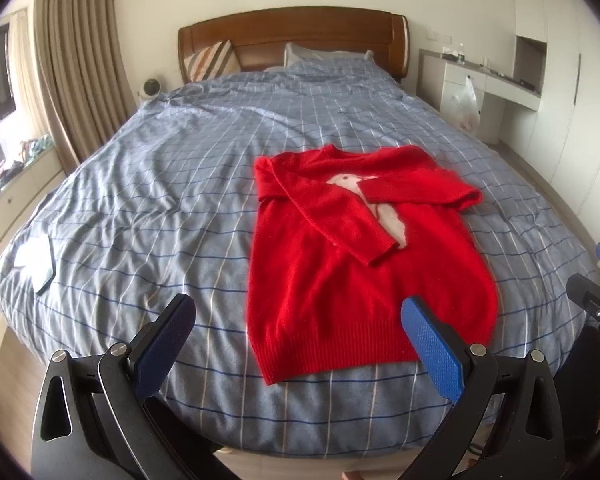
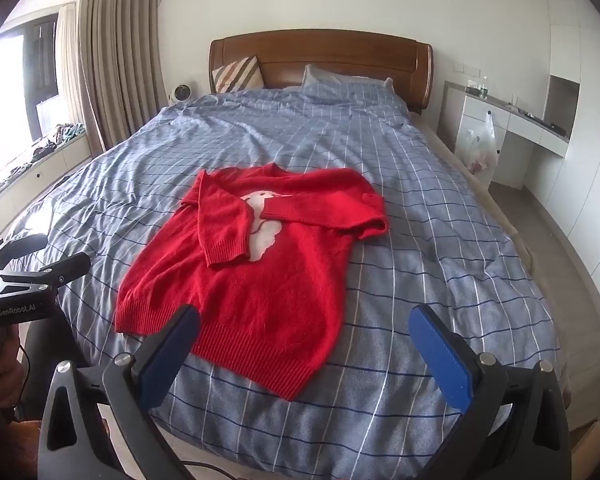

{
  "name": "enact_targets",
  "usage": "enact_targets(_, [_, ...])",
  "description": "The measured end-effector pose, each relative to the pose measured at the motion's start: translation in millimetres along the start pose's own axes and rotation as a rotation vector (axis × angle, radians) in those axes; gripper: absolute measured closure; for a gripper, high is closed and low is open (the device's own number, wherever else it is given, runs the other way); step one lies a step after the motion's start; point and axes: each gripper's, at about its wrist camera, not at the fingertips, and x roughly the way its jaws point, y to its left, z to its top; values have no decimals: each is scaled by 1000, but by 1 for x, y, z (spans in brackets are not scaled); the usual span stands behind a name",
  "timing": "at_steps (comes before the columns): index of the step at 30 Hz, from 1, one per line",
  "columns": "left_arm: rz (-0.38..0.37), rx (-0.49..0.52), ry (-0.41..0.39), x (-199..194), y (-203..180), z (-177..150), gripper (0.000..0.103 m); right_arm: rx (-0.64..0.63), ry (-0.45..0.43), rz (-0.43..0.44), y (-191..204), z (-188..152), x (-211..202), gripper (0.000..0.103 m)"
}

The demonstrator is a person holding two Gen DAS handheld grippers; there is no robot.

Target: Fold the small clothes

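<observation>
I have the red sweater (image 1: 340,264) lying flat on the bed (image 1: 160,184), front side up, with both sleeves already crossed over the white animal motif (image 1: 384,208) on the chest. Its ribbed hem (image 1: 332,348) is nearest me, close to the foot edge of the mattress.

My left hand-held gripper (image 1: 300,328) hangs above the hem with its fingers spread as wide as they go and nothing between them. My right hand-held gripper (image 2: 304,336) is equally wide apart and empty, hovering over the hem's right corner.

My guess is that the next step is to pinch the hem at both corners and carry it up toward the collar. The risks I see:

- The knit is thick and fuzzy; a shallow pinch could catch only the top layer, so the back stays behind and the fold bunches.
- A deep pinch could grab the checked duvet cover (image 2: 440,240) too and drag it along.
- The upper sleeve (image 1: 420,192) ends in a loose cuff hanging past the body's side; lifting unevenly could slide both sleeves off.
- The hem lies skewed in the right wrist view, so mismatched grips would fold it crooked.
</observation>
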Motion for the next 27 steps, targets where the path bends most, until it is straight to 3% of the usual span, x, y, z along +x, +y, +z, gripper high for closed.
enact_targets(13, [-50,8,-4,-3,-5,0,0,91,-31,77,-8,0,-4,0])
enact_targets(17, [-58,1,-11,-5,-5,-1,0,66,-18,60,0,-2,-2,0])
enact_targets(22, [-17,7,-31,-9,-4,0,0,24,-24,39,3,-4,-2,0])
enact_targets(27, [-38,-18,-20,-7,0,0,0,30,-48,15,-3,0,-6,0])
